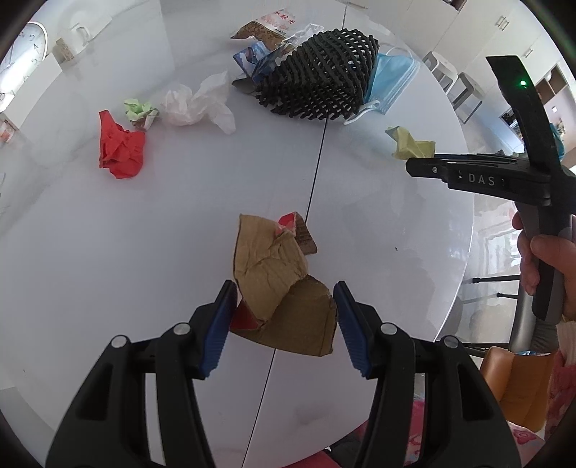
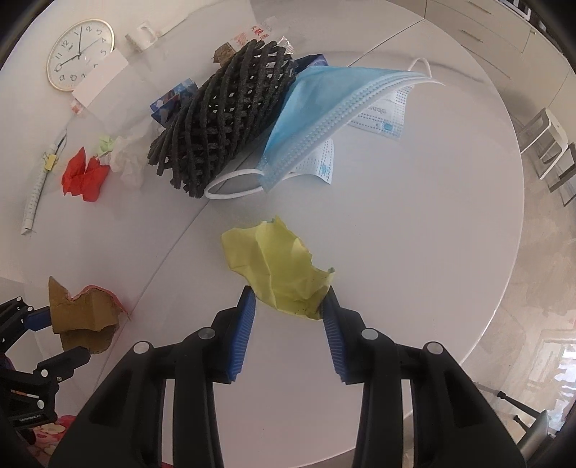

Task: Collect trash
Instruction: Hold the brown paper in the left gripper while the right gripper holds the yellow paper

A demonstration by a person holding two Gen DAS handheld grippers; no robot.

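Note:
A crumpled piece of brown cardboard [image 1: 277,273] with red print sits between the blue pads of my left gripper [image 1: 284,298], and both pads press its sides. The right wrist view shows the same cardboard [image 2: 82,309] at the lower left, between the left gripper's fingers [image 2: 68,356]. My right gripper [image 2: 288,298] is closed on a crumpled yellow paper [image 2: 280,270], with each pad touching one edge of it. From the left wrist view, the yellow paper [image 1: 410,144] shows just beyond the right tool, which a hand [image 1: 543,259] holds.
On the round white table [image 1: 378,223] a black mesh basket [image 1: 316,79] lies tipped at the far side, with a blue face mask [image 1: 392,79] and wrappers [image 1: 266,28] around it. Red paper [image 1: 120,151], green paper [image 1: 138,109] and white tissue [image 1: 198,104] lie left. An orange chair [image 1: 514,381] stands past the right edge.

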